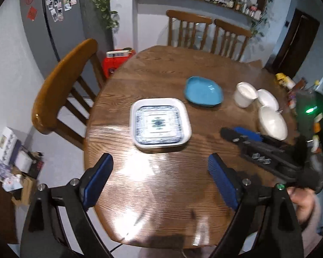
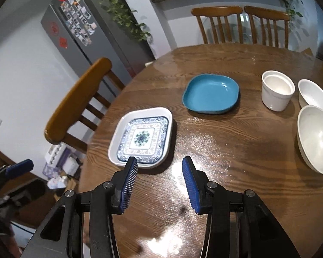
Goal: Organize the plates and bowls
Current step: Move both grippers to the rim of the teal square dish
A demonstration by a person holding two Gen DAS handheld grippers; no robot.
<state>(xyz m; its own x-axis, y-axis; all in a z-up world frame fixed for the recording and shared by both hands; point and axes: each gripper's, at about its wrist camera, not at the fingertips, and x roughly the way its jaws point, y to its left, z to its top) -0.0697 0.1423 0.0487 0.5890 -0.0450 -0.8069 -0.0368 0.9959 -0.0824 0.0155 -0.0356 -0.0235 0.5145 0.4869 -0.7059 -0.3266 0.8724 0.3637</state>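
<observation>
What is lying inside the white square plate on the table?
A blue patterned plate sits nested inside the white square plate. It covers most of the white plate's floor, so anything under it cannot be seen. Only the white rim shows around it.

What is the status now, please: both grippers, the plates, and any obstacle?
Left gripper open, empty; right gripper open, empty. Blue-patterned square plate stacked in white square dish. Teal square plate apart, unobstructed.
</observation>
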